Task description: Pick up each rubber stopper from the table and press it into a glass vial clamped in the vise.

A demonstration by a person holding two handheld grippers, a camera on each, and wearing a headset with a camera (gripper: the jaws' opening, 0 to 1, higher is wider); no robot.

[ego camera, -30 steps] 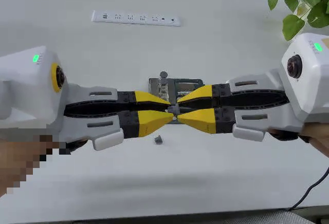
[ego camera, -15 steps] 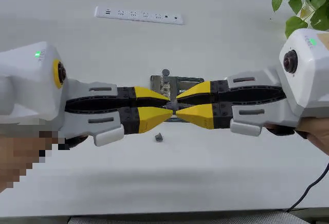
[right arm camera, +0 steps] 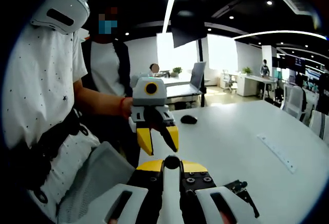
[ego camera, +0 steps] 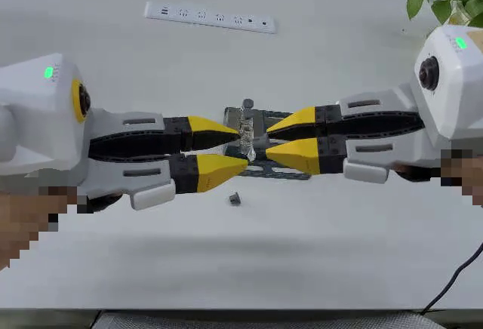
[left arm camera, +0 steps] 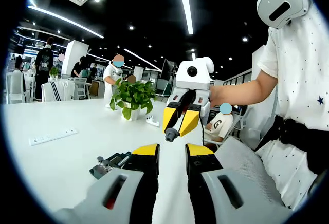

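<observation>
The right tongs [right arm camera: 171, 169] pinch a dark round stopper [right arm camera: 171, 161] between their yellow tips. Facing them, the left tongs [right arm camera: 159, 146] hang with tips apart over the surface's [right arm camera: 231, 136] edge. The vise [right arm camera: 240, 190] sits beside the right tongs, with a power strip [right arm camera: 277, 153] farther out.

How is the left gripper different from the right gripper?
The left gripper has its jaws apart with nothing between them; the right gripper has its jaws closed on a small dark rubber stopper. In the head view the left gripper reaches in from the left and the right gripper from the right, so their tips face each other near the vise. Both have yellow tips, black jaws and white bodies.
</observation>
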